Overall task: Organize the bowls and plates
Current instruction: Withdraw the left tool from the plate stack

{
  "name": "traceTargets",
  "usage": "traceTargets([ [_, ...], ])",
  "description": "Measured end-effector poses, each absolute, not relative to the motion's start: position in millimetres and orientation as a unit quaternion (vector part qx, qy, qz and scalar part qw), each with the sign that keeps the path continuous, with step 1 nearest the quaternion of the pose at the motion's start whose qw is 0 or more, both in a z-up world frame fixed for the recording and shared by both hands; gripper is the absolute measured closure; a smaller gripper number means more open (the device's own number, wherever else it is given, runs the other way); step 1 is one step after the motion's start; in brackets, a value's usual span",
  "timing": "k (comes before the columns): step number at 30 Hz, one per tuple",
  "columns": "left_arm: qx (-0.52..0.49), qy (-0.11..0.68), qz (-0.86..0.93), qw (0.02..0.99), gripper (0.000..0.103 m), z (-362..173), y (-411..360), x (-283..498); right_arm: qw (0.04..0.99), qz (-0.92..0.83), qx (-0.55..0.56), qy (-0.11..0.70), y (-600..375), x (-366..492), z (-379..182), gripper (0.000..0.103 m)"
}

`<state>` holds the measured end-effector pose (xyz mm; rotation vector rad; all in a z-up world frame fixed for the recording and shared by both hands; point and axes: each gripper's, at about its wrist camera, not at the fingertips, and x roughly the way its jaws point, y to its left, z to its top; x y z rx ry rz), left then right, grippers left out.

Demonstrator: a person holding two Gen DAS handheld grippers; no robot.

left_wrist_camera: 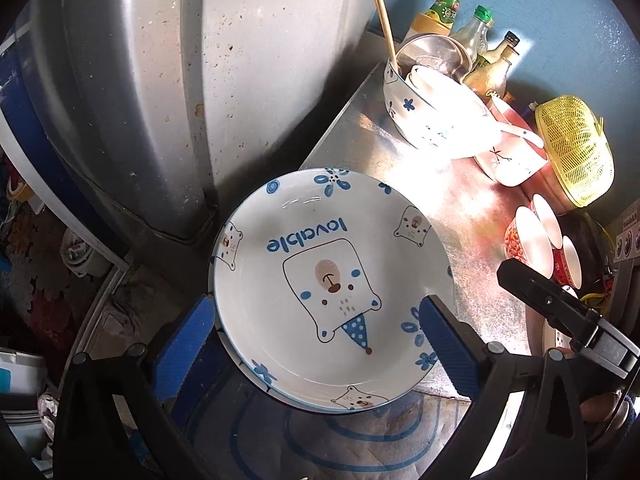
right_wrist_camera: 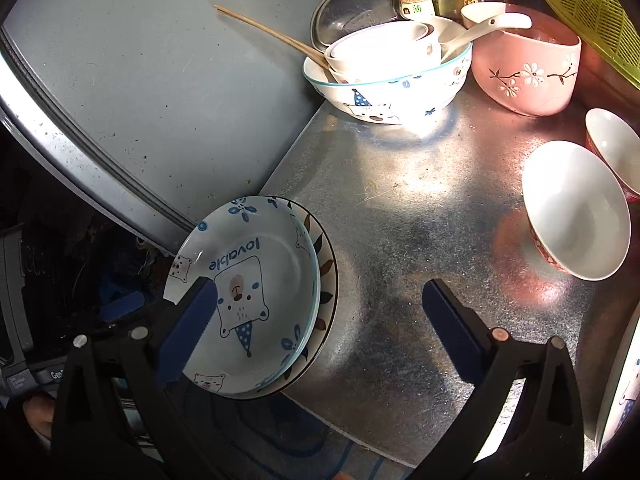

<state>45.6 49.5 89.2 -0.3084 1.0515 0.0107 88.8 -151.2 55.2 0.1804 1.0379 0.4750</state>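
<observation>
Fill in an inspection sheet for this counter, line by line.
Surface: speckled metal counter, sunlit glare.
Job's things: white bear-print "lovable" plate stacked on leaf-rimmed plate at counter edge; bear-print bowl holding cups, chopsticks; pink flowered bowl; red-patterned white bowls.
Clutter: sauce bottles, yellow plastic basket, steel pan.
Grippers: left claw open over plate; right claw open, empty.
Cables: nothing seen.
Surroundings: grey appliance, blue wall.

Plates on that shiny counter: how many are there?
2, stacked at the counter's near left corner: the bear plate lies on a leaf-rimmed plate. A white dish cut off at the right edge may be a third.
</observation>
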Motion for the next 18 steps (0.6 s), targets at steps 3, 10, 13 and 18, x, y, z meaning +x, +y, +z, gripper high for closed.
traceTargets([
  [3, -0.143, 0.498, -0.004, 0.855, 0.001, 93, 41, 46, 0.84, 0.216, 0.092, 0.489, -162, 86, 61, 0.0],
  [10, -0.132, 0.496, -0.023, 0.858, 0.001, 99, 17, 43, 0.846, 0.203, 0.104, 0.482, -185, 74, 68, 0.0],
  [13, -0.128, 0.495, -0.032, 0.858, 0.001, 101, 7, 41, 0.848, 0.197, 0.109, 0.479, -196, 67, 71, 0.0],
  [18, -0.12, 0.495, -0.048, 0.859, 0.001, 104, -13, 40, 0.852, 0.183, 0.118, 0.476, -219, 56, 74, 0.0],
])
